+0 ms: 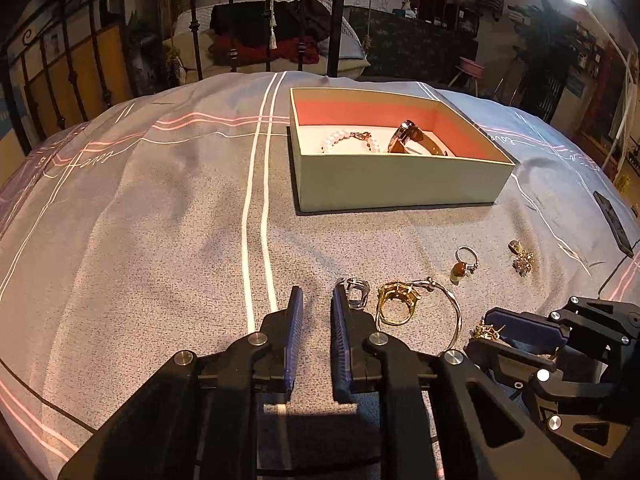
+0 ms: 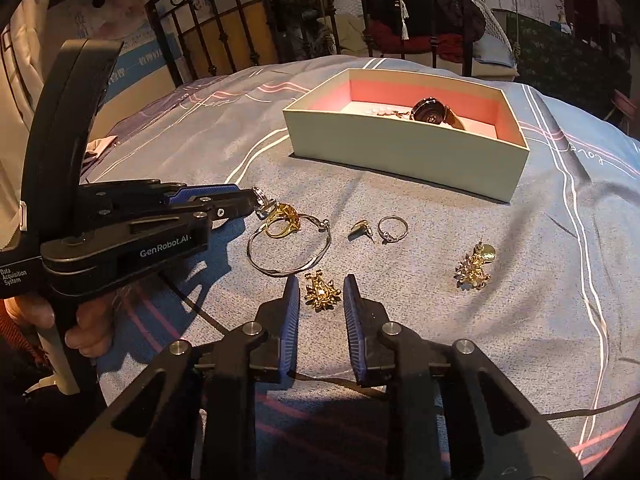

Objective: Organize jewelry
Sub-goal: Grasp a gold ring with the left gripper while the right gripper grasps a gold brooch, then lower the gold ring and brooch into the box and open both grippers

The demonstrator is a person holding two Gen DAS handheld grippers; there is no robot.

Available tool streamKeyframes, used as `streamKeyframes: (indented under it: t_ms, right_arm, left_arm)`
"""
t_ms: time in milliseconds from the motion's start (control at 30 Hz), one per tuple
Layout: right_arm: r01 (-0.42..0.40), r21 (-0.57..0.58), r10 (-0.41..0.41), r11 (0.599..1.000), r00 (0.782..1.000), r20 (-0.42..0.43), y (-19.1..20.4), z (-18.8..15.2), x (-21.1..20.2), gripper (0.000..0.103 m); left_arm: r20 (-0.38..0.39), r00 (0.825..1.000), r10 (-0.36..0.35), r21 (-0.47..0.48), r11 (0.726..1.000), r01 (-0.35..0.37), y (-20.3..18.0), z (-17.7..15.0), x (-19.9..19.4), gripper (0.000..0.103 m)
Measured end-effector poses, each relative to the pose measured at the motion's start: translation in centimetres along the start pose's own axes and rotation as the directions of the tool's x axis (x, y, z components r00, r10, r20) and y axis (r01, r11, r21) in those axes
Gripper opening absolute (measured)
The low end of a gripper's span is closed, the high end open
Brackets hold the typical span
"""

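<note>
A pale box (image 1: 396,184) with a pink lining (image 2: 404,148) holds a pearl bracelet (image 1: 352,141) and a watch (image 1: 412,140). On the bedspread lie a silver ring (image 1: 356,290), a gold ring (image 1: 396,300), a thin bangle (image 1: 452,312), a small ring (image 2: 393,228), an earring (image 2: 360,230) and two gold ornaments (image 2: 322,292) (image 2: 474,268). My left gripper (image 1: 316,300) is open, its right finger beside the silver ring. My right gripper (image 2: 322,292) is open around the near gold ornament.
The grey bedspread (image 1: 160,220) has white and pink stripes. An iron bed frame (image 1: 72,64) stands behind, with pillows and dark clothes beyond. A black cable (image 2: 560,412) lies at the right. A dark flat object (image 1: 612,220) lies at the bed's right edge.
</note>
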State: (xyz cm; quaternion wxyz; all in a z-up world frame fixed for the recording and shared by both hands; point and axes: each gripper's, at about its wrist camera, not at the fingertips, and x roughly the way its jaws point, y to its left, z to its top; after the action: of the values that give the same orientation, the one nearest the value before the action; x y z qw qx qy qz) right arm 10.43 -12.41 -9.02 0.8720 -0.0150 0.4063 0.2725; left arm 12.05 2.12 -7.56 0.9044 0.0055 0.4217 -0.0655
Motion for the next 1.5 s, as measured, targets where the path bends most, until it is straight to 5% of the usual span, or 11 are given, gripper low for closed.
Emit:
streamKeyframes:
  t_ms: [167, 267, 433, 567, 700, 1133, 1500]
  right_arm:
    - [0.001, -0.002, -0.001, 1.000, 1.000, 0.000, 0.1, 0.0, 0.0, 0.024]
    - [0.002, -0.003, -0.002, 1.000, 1.000, 0.000, 0.0, 0.0, 0.0, 0.024]
    - [0.001, -0.002, -0.001, 1.000, 1.000, -0.001, 0.1, 0.0, 0.0, 0.024]
    - [0.001, -0.002, -0.001, 1.000, 1.000, -0.001, 0.1, 0.0, 0.0, 0.024]
    - [0.006, -0.008, -0.006, 1.000, 1.000, -0.001, 0.2, 0.0, 0.0, 0.024]
    - [0.007, -0.027, -0.007, 1.000, 1.000, 0.008, 0.2, 0.1, 0.0, 0.019]
    - [0.038, -0.006, -0.037, 0.999, 0.994, 0.100, -1.1, 2.1, -2.5, 0.019]
  left_arm:
    - [0.001, 1.000, 0.001, 0.022, 1.000, -0.001, -0.3, 0.0, -0.2, 0.021]
    - [0.022, 1.000, -0.013, 0.030, 0.999, 0.013, -0.4, 0.0, -0.9, 0.042]
    - [0.045, 0.999, -0.025, 0.053, 0.998, 0.022, -1.2, 0.5, -1.3, 0.048]
    - [0.019, 0.999, -0.029, 0.074, 0.997, 0.028, -1.8, 0.7, 0.0, 0.045]
    - [0.016, 0.998, -0.064, 0.083, 0.995, 0.063, -1.9, 0.5, 0.0, 0.017]
    - [0.064, 0.995, -0.080, 0.043, 0.996, 0.078, -1.3, 1.2, -1.9, 0.017]
    - [0.116, 0.986, -0.119, 0.039, 0.993, 0.115, -2.2, 4.0, -3.6, 0.017]
